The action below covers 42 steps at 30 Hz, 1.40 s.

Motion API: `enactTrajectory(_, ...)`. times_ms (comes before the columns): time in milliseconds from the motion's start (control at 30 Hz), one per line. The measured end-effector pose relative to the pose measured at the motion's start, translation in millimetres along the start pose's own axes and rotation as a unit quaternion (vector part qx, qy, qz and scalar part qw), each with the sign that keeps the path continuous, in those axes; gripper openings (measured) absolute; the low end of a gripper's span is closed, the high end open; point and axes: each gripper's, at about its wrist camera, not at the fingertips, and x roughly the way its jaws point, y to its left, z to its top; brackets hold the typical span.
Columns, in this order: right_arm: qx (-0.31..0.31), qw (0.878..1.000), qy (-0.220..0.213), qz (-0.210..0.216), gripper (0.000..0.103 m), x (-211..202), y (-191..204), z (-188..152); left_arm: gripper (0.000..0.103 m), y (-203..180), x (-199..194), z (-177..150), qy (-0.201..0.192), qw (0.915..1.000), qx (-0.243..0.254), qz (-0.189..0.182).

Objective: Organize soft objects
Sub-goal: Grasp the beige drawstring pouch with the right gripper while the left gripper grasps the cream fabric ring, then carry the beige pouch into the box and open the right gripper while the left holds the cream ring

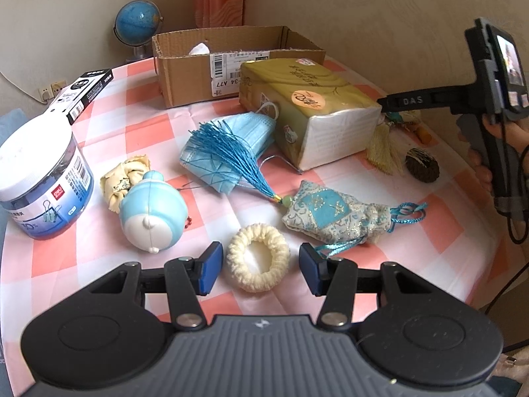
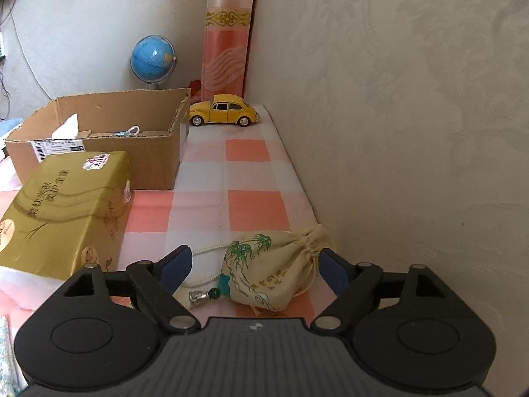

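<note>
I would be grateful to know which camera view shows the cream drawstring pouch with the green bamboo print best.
The right wrist view: the drawstring pouch lies whole on the checked tablecloth, between the open right gripper fingers. In the left wrist view the tissue pack hides it; only a yellow tassel beside the pack may belong to it.

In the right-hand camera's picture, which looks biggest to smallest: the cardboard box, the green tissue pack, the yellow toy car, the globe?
1. Cardboard box and tissue pack: alike; the pack sits nearer, so unsure.
2. Toy car and globe: alike.
</note>
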Motion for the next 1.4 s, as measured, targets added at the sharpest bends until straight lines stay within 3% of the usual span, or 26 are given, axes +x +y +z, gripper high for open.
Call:
enactTrajectory(67,-0.004,1.0,0.008,-0.008,0.084,5.3,4.3,1.2,0.05,0.9,0.8,0.7,-0.001,1.0,0.0,-0.002)
enactTrajectory(200,-0.016,0.999,0.022,-0.034,0.066,13.3,12.7,-1.2,0.05,1.2,1.1,1.0,-0.002,1.0,-0.001,-0.004)
enactTrajectory(400,-0.011,0.999,0.025,-0.036,0.059,11.9,11.2,0.9,0.05,2.8,1.9,1.3,-0.002,1.0,-0.002,-0.007)
enactTrajectory(467,-0.012,0.999,0.025,-0.036,0.057,8.8,10.5,2.5,0.045,3.9,2.4,2.4,-0.001,1.0,-0.004,-0.006)
enactTrajectory(533,-0.01,0.999,0.021,-0.031,0.057,2.8,9.6,4.1,0.038,4.5,2.2,3.0,0.0,1.0,-0.001,0.0)
enactTrajectory(700,-0.015,1.0,0.013,-0.017,0.057,-15.2,8.4,8.5,0.031,9.8,-0.9,5.3,0.008,1.0,-0.003,-0.001)
enactTrajectory(1100,-0.014,1.0,0.009,0.022,0.057,-59.5,-2.5,24.1,0.03,3.8,-39.0,15.4,0.001,0.9991,0.042,0.002)
enactTrajectory(1400,-0.006,0.999,0.011,0.035,0.057,-92.4,-2.1,57.1,0.03,-0.9,-54.2,14.1,-0.019,0.9984,0.052,-0.01)
